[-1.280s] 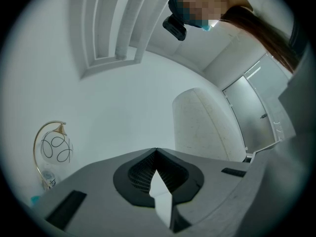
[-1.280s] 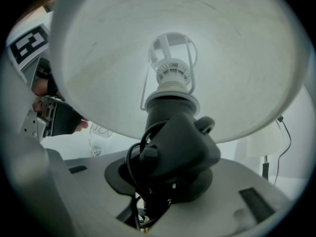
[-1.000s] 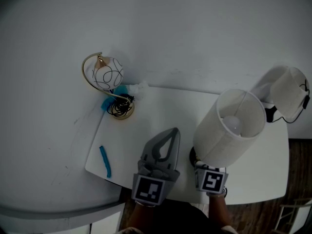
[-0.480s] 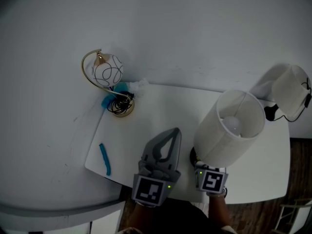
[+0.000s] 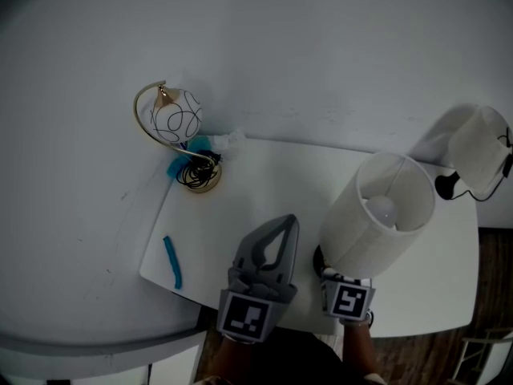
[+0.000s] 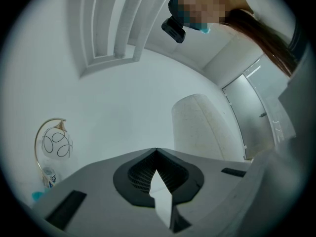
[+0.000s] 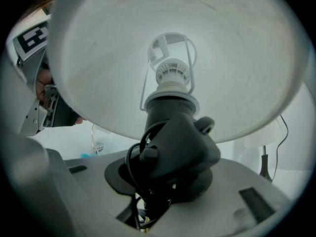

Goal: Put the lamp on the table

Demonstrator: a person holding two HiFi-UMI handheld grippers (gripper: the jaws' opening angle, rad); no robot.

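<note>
Overhead first, in the head view: the lamp (image 5: 377, 215), its white shade tilted, stands over the near edge of the table (image 5: 264, 175), with the right gripper (image 5: 330, 273) at its dark base. The base possibly touches the tabletop, but this is not confirmed. The left gripper (image 5: 284, 223) lies just beside it. Left gripper view: jaws closed together, nothing between them. Right gripper view: jaws clamped on the lamp's base and its bundled cord (image 7: 129, 169).

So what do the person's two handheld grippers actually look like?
The left gripper and right gripper are matte grey with tapered jaws and black inner pads. Each carries a cube with black-and-white square markers at its rear.
</note>
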